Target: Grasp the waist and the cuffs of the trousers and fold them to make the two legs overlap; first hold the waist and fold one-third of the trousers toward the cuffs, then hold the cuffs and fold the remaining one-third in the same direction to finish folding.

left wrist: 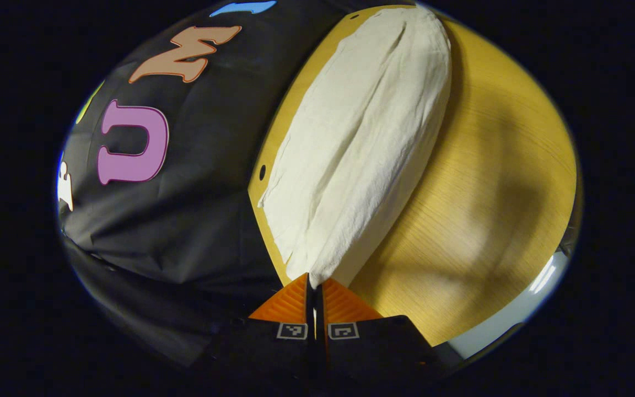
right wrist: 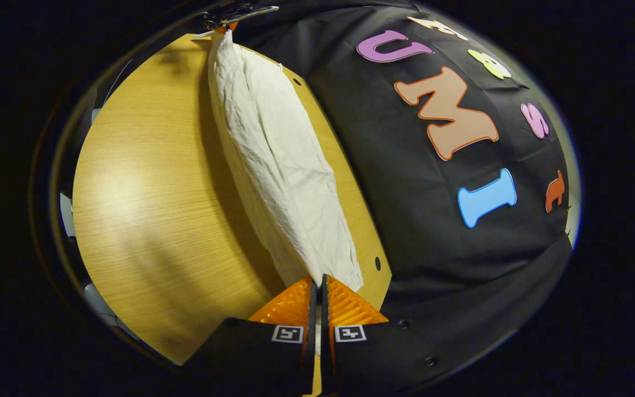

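Trousers (left wrist: 350, 149) stretched between both pinching grippers, above table (left wrist: 488, 193).

A recording booth, not a home: black cloth wall (left wrist: 185, 220) hangs right behind a bare wooden table (left wrist: 488, 193), with pale floor (left wrist: 521, 309) past its edge.

1 pr trousers (left wrist: 361, 143), 1 table (left wrist: 488, 182), 2 grippers: left (left wrist: 314, 286), right (right wrist: 317, 284).

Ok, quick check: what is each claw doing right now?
Left claw: shut on one end of the cream-white cloth trousers.
Right claw: shut on the other end of the trousers, stretched over the round wooden table.
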